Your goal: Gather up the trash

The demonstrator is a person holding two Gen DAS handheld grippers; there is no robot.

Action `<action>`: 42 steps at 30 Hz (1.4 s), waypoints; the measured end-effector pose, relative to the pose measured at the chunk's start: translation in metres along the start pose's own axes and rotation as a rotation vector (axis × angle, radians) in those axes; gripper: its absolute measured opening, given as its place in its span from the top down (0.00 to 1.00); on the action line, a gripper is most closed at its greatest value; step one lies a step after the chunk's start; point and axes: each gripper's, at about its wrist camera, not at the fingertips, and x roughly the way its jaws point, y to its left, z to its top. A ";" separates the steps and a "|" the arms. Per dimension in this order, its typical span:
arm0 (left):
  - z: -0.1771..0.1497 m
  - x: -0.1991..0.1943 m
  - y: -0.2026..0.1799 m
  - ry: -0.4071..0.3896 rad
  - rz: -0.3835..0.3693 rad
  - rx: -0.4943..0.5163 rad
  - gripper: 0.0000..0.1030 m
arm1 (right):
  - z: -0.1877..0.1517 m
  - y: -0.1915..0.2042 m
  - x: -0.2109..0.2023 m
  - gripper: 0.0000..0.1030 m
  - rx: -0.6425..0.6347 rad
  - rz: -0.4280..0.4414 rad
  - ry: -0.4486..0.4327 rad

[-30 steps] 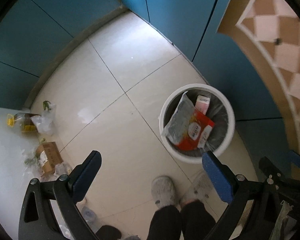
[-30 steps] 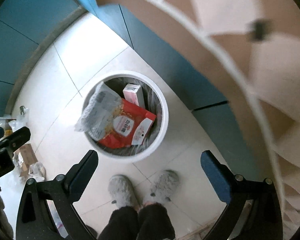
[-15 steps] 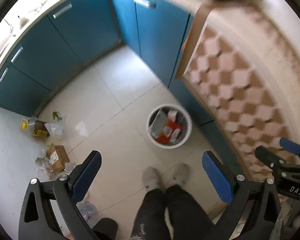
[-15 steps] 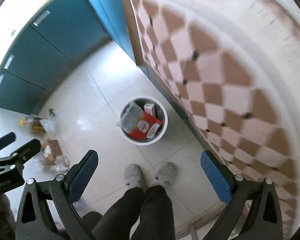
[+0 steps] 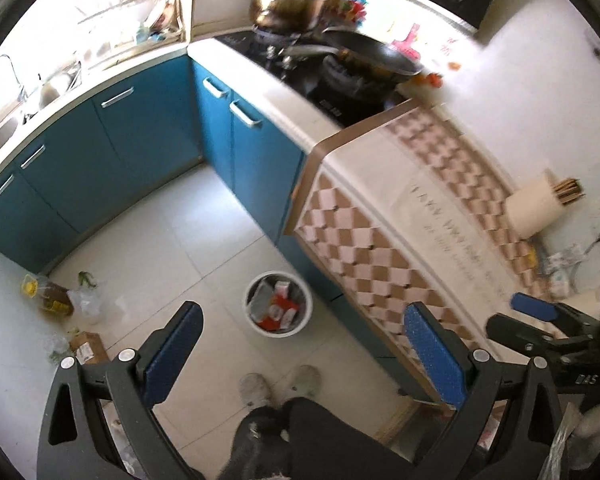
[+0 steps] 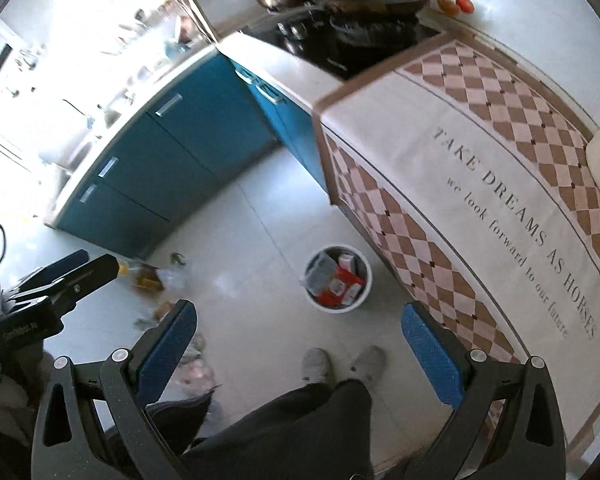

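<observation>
Left tool: released, empty, high above floor.
Right tool: released, empty.
Bin: on floor at 12 o'clock, holding wrappers.
Litter: floor, 9 o'clock of bin, well apart.
Table: 2 o'clock.

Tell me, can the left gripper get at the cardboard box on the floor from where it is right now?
Probably not yet. The left gripper is open and empty, held high above the floor; the cardboard box lies far below amid other litter. Nothing blocks the way, but the person would need to bend down.
</observation>
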 end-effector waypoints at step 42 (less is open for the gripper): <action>-0.025 -0.074 -0.013 -0.005 -0.131 -0.062 0.00 | -0.018 0.019 -0.079 0.00 -0.050 0.136 0.054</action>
